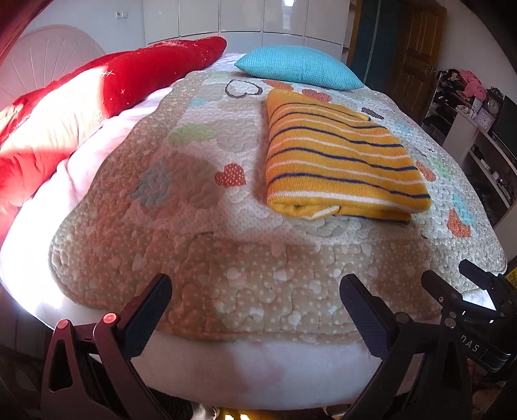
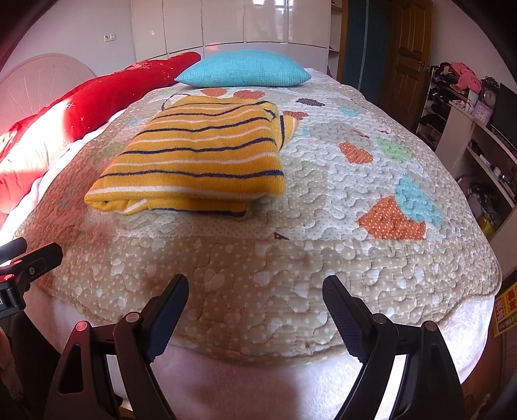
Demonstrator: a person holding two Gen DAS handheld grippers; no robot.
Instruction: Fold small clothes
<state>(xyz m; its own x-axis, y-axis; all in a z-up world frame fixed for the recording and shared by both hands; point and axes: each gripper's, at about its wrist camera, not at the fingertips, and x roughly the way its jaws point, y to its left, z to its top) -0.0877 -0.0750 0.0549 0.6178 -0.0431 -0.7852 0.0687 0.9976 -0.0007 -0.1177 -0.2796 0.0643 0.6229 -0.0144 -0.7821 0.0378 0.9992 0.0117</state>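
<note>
A yellow garment with navy and white stripes point(image 1: 339, 155) lies folded into a flat rectangle on the quilted bedspread point(image 1: 226, 258). It also shows in the right wrist view point(image 2: 200, 155), left of centre. My left gripper point(image 1: 255, 287) is open and empty, low over the bed's near edge, well short of the garment. My right gripper point(image 2: 255, 287) is open and empty too, over the near edge. The right gripper's fingers point(image 1: 449, 297) show at the right edge of the left wrist view. The left gripper's fingers point(image 2: 35, 258) show at the left edge of the right wrist view.
A turquoise pillow point(image 1: 297, 64) lies beyond the garment at the far end of the bed. A red duvet point(image 1: 97, 97) is bunched along the left side. White wardrobes point(image 2: 232, 22), a wooden door point(image 2: 410, 51) and cluttered shelves point(image 2: 478, 122) stand behind and right.
</note>
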